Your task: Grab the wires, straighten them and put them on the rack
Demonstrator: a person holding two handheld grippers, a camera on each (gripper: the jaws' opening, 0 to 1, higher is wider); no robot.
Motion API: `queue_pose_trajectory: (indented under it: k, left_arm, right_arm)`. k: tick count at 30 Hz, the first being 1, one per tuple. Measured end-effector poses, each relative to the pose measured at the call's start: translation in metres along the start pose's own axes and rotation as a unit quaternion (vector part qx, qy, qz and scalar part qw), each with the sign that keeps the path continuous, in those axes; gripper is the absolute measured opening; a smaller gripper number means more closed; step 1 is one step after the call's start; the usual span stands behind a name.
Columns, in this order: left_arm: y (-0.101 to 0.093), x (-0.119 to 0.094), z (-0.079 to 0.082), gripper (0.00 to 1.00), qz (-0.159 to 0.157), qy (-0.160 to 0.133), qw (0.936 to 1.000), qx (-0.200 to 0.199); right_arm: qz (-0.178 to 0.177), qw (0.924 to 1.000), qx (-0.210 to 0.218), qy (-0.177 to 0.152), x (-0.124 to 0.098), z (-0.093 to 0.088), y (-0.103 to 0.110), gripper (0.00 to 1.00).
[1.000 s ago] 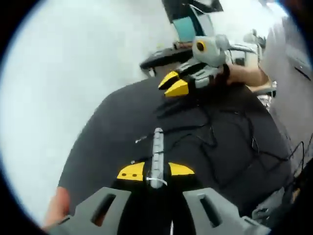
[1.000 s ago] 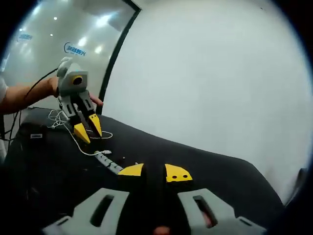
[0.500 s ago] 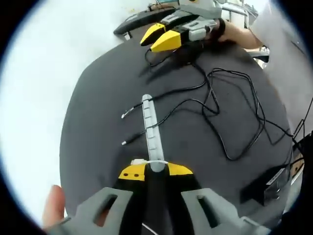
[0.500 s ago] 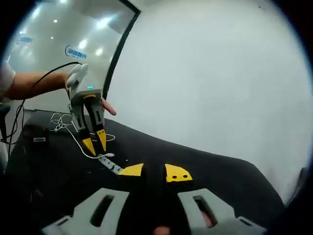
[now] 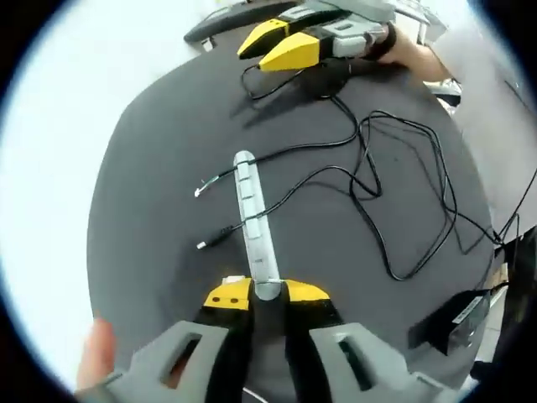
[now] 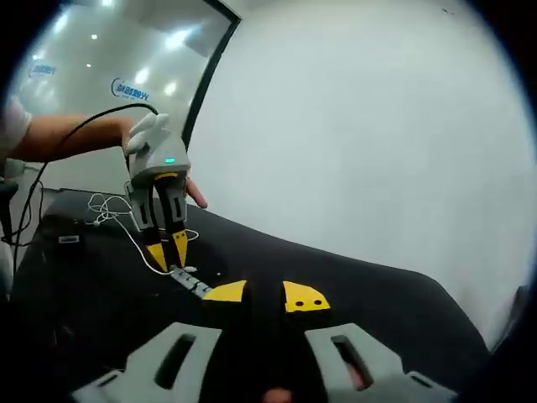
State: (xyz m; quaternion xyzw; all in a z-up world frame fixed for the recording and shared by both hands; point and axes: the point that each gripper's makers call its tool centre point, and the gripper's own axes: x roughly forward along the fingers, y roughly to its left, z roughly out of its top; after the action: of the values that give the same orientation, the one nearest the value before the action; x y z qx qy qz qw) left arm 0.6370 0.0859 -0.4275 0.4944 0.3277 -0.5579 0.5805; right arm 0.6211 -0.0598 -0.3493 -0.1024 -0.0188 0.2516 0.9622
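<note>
A grey rack strip (image 5: 252, 222) lies on the round black table (image 5: 151, 168), with two black wires (image 5: 403, 193) laid across it; their plug ends (image 5: 200, 191) rest just left of it. My left gripper (image 5: 267, 293) has its yellow tips closed against the near end of the rack, and it also shows as the left gripper (image 6: 168, 252) standing over the rack (image 6: 189, 280). The right gripper (image 5: 277, 44) hovers at the far table edge above a black wire loop. In its own view the right gripper (image 6: 265, 295) shows a narrow gap with nothing in it.
A black adapter box (image 5: 457, 323) sits at the table's right edge among tangled black wire. A white cable (image 6: 105, 206) lies coiled behind the left gripper. A hand (image 5: 415, 54) holds the right gripper, and an arm (image 6: 67, 138) holds the left one. White wall lies beyond.
My left gripper has tipped down and come onto the rack's near end, its tips narrowing onto it. The right gripper has stayed in place.
</note>
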Motion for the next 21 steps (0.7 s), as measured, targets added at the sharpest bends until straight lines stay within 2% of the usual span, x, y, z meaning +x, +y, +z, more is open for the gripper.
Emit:
queue_pose_trajectory:
  k: [1,2,3,5,7,8,9,10,11,13,14,15,16,17,18,19,20,21]
  left_arm:
    - [0.002,-0.004,-0.003,0.12,0.006,0.023,0.9995,0.018]
    - [0.012,-0.008,0.003,0.09,0.037,0.014,0.9991,0.012]
    - [0.018,-0.016,0.01,0.05,0.061,-0.011,0.9981,-0.006]
    - [0.018,-0.036,0.021,0.06,0.074,-0.075,0.9941,-0.027]
    - [0.015,-0.058,0.021,0.14,0.111,-0.115,0.9868,-0.024]
    - [0.009,-0.068,0.026,0.16,0.123,-0.15,0.9805,-0.029]
    - [0.006,-0.079,0.032,0.16,0.143,-0.191,0.97,-0.045]
    - [0.003,-0.094,0.037,0.16,0.167,-0.241,0.9535,-0.068]
    - [-0.002,-0.105,0.039,0.16,0.181,-0.274,0.9411,-0.08]
    - [-0.006,-0.125,0.042,0.16,0.225,-0.331,0.9115,-0.095]
    - [-0.013,-0.134,0.042,0.17,0.241,-0.361,0.8941,-0.112]
    - [-0.021,-0.143,0.042,0.18,0.25,-0.396,0.8732,-0.134]
    - [-0.031,-0.151,0.045,0.19,0.253,-0.442,0.8456,-0.16]
    - [-0.038,-0.16,0.046,0.2,0.262,-0.487,0.8134,-0.18]
    - [-0.045,-0.168,0.046,0.21,0.269,-0.529,0.7785,-0.204]
    - [-0.051,-0.171,0.044,0.21,0.279,-0.549,0.7591,-0.209]
    - [-0.053,-0.176,0.04,0.22,0.305,-0.56,0.7391,-0.218]
    - [-0.049,-0.188,0.033,0.22,0.327,-0.585,0.6972,-0.255]
  right_arm:
    - [0.0,1.0,-0.001,0.001,0.0,0.0,0.0,0.12]
    - [-0.001,1.0,-0.001,0.0,0.0,0.0,-0.001,0.12]
    - [-0.004,1.0,0.001,0.0,0.0,0.0,-0.003,0.12]
    - [-0.01,0.9998,0.017,0.001,0.0,-0.002,-0.009,0.12]
    - [-0.014,0.999,0.042,-0.006,-0.002,-0.001,-0.014,0.12]
    - [-0.013,0.9982,0.058,-0.012,-0.003,0.001,-0.015,0.12]
    - [-0.011,0.9973,0.071,-0.016,-0.002,0.002,-0.017,0.12]
    - [-0.008,0.9964,0.082,-0.019,-0.002,0.003,-0.017,0.12]
    - [-0.003,0.995,0.096,-0.024,-0.002,0.005,-0.016,0.12]
    - [0.008,0.9924,0.116,-0.039,-0.004,0.01,-0.012,0.12]
    - [0.013,0.9922,0.117,-0.041,-0.004,0.01,-0.01,0.12]
    - [0.02,0.9918,0.117,-0.046,-0.003,0.013,-0.007,0.12]
    - [0.026,0.9914,0.117,-0.052,-0.003,0.015,-0.004,0.12]
    - [0.034,0.9913,0.114,-0.057,-0.004,0.018,0.001,0.12]
    - [0.039,0.9911,0.112,-0.06,-0.003,0.019,0.003,0.12]
    - [0.043,0.991,0.11,-0.063,-0.003,0.02,0.005,0.12]
    - [0.047,0.9907,0.107,-0.07,-0.003,0.024,0.007,0.12]
    - [0.052,0.9904,0.103,-0.077,-0.004,0.027,0.01,0.12]
